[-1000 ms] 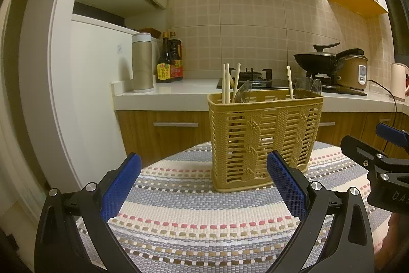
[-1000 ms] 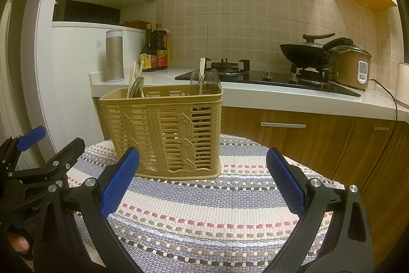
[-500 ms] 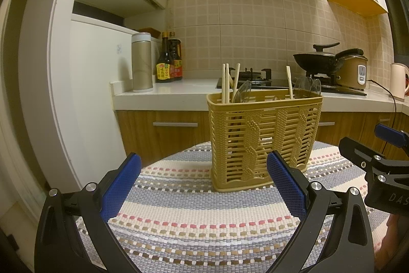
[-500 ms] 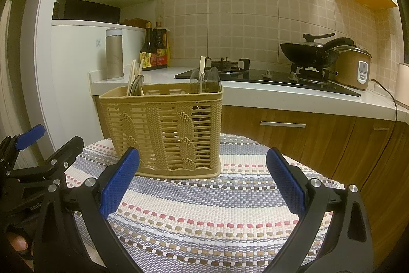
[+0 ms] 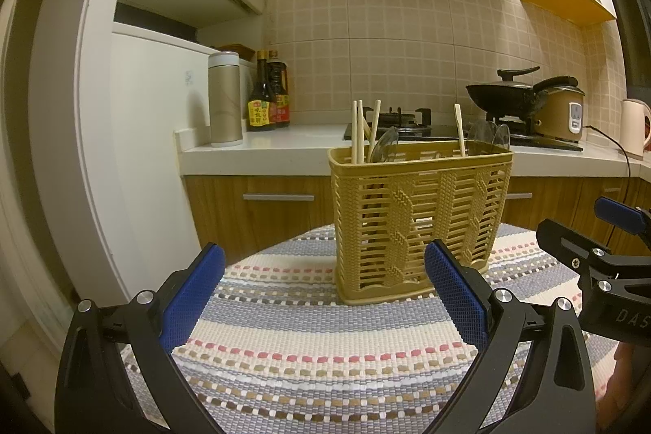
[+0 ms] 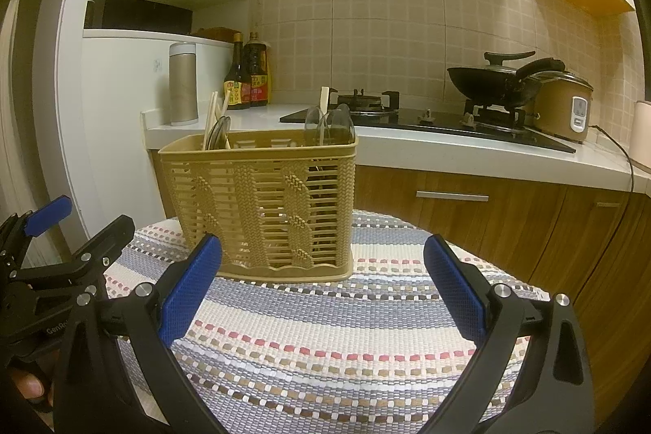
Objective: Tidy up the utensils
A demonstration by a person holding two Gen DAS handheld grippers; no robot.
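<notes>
Tan plastic basket (image 5: 421, 218) stands upright toward the far edge of the striped mat (image 5: 309, 348), handy to both claws. Count in the left view: four chopsticks (image 5: 358, 137), three clear spoons (image 5: 384, 149), split between its ends. Left gripper (image 5: 323, 295) and right gripper (image 6: 321, 295): both wide, empty, short of the basket.

Black hand-held gripper (image 5: 323, 295), blue textured pads (image 5: 191, 297), silver screws.

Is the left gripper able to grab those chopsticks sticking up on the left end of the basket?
Probably yes. The left gripper is open and empty, and the chopsticks stand above the basket rim with nothing in front. It would need to rise first.
</notes>
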